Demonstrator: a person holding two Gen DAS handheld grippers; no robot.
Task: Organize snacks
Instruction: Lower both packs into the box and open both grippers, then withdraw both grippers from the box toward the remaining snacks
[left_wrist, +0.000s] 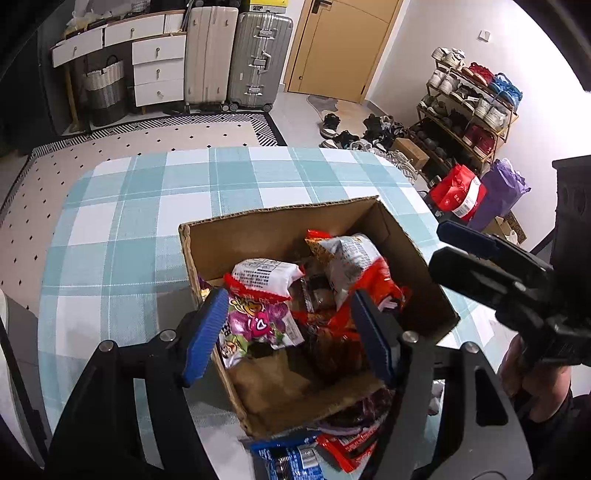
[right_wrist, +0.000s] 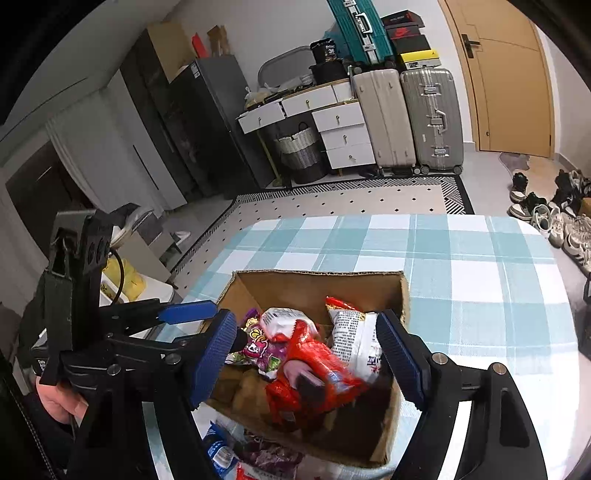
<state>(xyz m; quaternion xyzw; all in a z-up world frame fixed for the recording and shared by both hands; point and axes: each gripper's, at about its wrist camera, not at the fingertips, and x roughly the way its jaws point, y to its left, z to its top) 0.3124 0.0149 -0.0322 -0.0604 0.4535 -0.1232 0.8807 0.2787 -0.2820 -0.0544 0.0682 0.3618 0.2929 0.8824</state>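
An open cardboard box (left_wrist: 280, 225) (right_wrist: 317, 284) stands on the checked table and holds several snack packets: a white-and-red one (left_wrist: 264, 275), a pink one (left_wrist: 258, 325), a red-and-white one (left_wrist: 354, 262) (right_wrist: 354, 336) and a red one (right_wrist: 314, 369). My left gripper (left_wrist: 291, 332) is open and empty above the box's near half. My right gripper (right_wrist: 306, 354) is open and empty above the box; it shows in the left wrist view (left_wrist: 465, 251) at the box's right side. A blue packet (left_wrist: 291, 458) and a red packet (left_wrist: 343, 446) lie on the table in front of the box.
The table has a blue-and-white checked cloth (left_wrist: 147, 206) (right_wrist: 461, 266). Beyond it are a patterned rug (left_wrist: 147, 136), suitcases (left_wrist: 236, 55), white drawers (left_wrist: 159, 66), a door (left_wrist: 340, 44) and a shoe rack (left_wrist: 469, 103). Red and purple bags (left_wrist: 461, 192) stand on the floor at right.
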